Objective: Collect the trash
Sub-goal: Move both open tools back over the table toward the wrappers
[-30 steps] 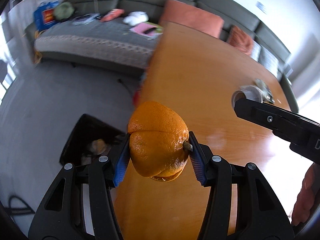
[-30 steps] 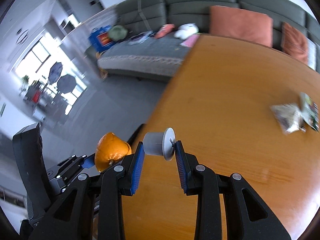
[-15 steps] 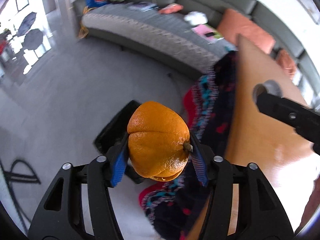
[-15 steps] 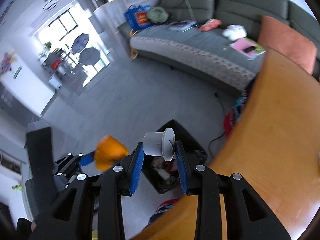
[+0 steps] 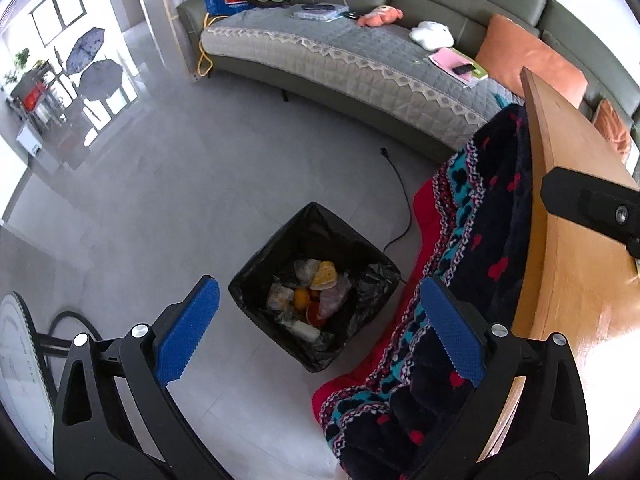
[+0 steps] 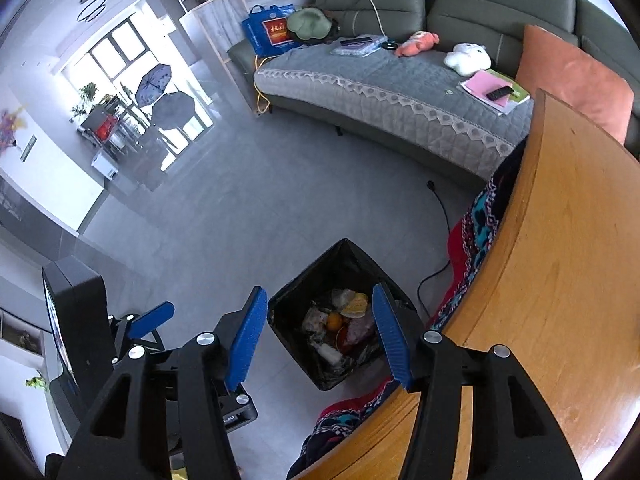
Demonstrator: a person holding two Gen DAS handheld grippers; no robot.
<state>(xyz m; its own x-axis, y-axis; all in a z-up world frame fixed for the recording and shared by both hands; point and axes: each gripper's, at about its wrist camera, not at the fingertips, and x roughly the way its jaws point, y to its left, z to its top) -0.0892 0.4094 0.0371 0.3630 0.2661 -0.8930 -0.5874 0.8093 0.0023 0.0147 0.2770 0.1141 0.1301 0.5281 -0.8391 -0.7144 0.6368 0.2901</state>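
A black-lined trash bin [image 5: 256, 276] [image 6: 280, 312] stands on the grey floor beside the wooden table. Inside lie several pieces of trash, among them an orange [image 5: 301, 298] [image 6: 334, 320] and a small bottle [image 5: 302, 328]. My left gripper [image 5: 318, 330] hangs above the bin, its jaws opening wide with nothing between them. My right gripper [image 6: 318, 336] hovers over the bin too, its jaws opening and empty. The left gripper's blue pad [image 6: 154, 318] shows at the lower left of the right wrist view.
The wooden table [image 5: 572, 240] [image 6: 560, 280] fills the right side, with a patterned dark blanket [image 5: 460, 240] [image 6: 476, 216] hanging at its edge near the bin. A grey sofa [image 5: 340, 56] with cushions and toys runs along the back. A black cable [image 5: 400, 200] lies on the floor.
Both grippers swung off the table to above the bin and opened. The orange left the left gripper and the small grey-white cup left the right gripper.
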